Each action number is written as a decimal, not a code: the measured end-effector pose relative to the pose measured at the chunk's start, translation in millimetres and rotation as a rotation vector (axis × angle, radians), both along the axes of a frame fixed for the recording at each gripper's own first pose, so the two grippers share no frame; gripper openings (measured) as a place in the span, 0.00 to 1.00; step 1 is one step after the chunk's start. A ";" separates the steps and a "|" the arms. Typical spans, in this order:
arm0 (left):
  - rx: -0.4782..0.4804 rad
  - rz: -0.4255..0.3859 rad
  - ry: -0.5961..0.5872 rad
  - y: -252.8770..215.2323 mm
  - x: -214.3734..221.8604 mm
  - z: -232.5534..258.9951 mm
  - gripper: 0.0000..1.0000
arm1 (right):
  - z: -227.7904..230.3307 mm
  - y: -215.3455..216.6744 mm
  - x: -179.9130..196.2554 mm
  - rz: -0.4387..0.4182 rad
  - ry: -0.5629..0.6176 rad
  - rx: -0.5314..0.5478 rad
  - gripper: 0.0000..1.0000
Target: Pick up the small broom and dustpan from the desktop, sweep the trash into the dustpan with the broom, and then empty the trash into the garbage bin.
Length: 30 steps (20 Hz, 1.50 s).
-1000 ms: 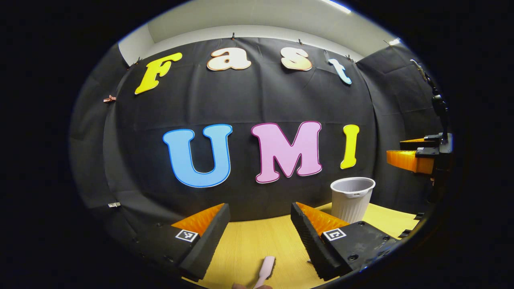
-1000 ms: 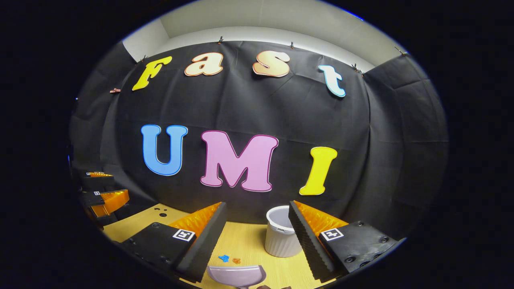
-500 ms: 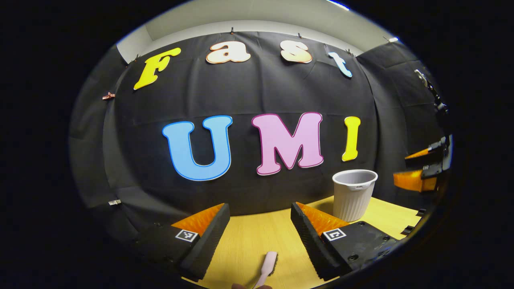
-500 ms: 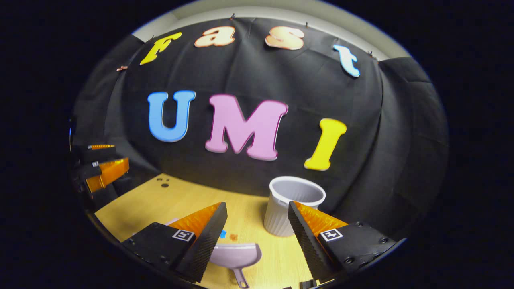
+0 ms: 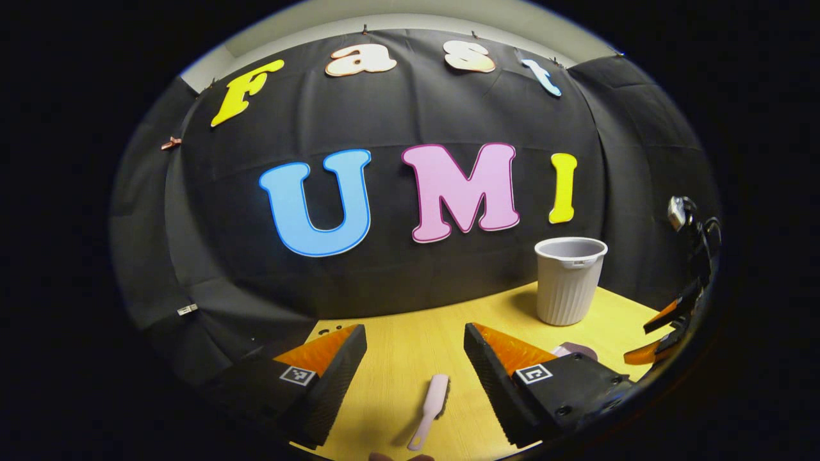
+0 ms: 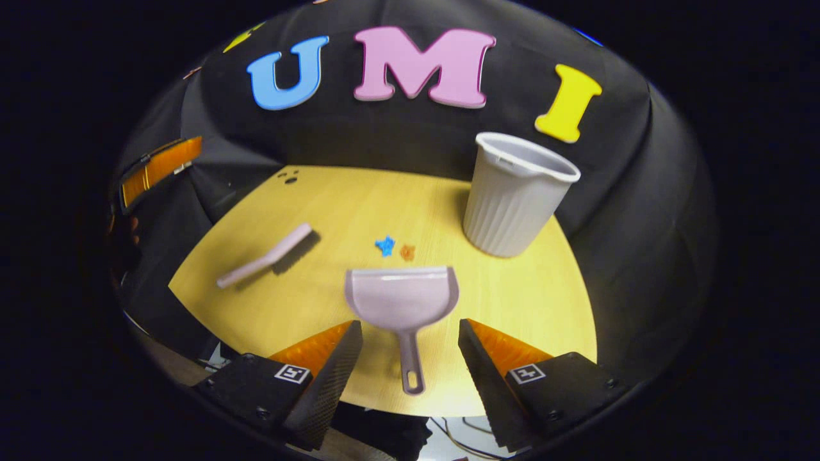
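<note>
Both grippers, left gripper (image 5: 415, 365) and right gripper (image 6: 410, 365), gape empty above the table (image 6: 512, 301), dustpan (image 6: 401, 296) at twelve o'clock of the right one.

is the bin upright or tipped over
Upright. The garbage bin stands on its base on the desktop, open rim at the top, in both views. Whether anything is inside cannot be told.

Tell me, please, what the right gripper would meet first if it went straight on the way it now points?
Most likely the grey plastic dustpan: its thin handle lies on the yellow wooden desktop, right between the open right gripper's fingers, with the pan just ahead. Depth is unclear, so it might reach the desktop beside the handle.
</note>
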State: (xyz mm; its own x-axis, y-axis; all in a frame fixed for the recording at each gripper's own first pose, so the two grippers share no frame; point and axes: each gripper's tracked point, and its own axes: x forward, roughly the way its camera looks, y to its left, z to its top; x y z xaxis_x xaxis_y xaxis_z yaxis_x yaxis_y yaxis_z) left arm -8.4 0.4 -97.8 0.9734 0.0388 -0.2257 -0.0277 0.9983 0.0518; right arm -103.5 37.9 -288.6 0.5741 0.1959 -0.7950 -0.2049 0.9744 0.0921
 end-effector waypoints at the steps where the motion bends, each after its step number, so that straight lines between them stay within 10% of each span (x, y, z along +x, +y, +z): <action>1: 0.004 0.004 0.010 1.3 -0.7 -3.1 0.97 | -19.0 1.0 -3.2 0.008 0.032 -0.009 0.96; 11: 0.015 0.045 0.087 18.0 -14.1 -34.9 0.98 | -150.9 25.3 2.5 0.020 0.361 0.007 0.95; 30: -0.056 0.096 0.162 32.6 -1.8 -84.6 0.98 | -175.1 34.6 19.0 0.011 0.466 -0.047 0.74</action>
